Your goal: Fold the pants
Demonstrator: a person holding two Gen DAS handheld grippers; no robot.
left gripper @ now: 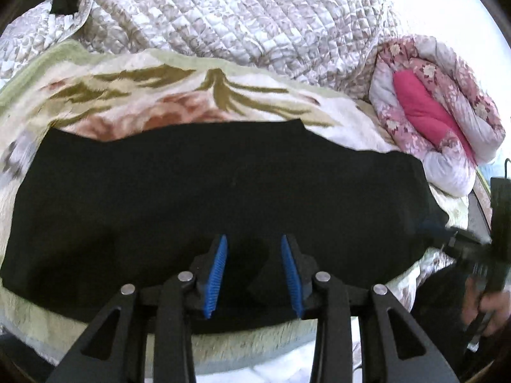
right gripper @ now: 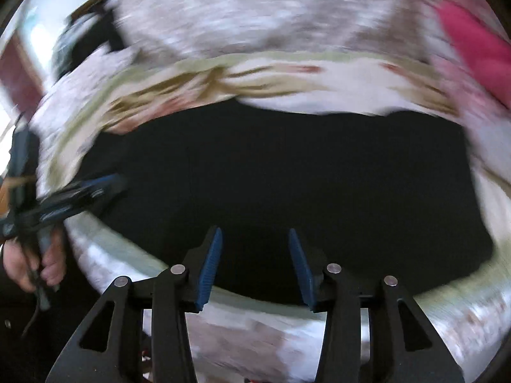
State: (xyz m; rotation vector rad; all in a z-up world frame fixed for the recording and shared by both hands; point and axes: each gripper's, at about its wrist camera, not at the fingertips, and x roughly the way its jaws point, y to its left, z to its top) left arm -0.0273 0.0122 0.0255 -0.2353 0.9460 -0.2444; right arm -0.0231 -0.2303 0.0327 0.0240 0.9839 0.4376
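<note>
No legible text, labels, brands, numbers or signs in either wrist view.

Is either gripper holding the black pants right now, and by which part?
Neither: left gripper and right gripper are open above the pants.
</note>
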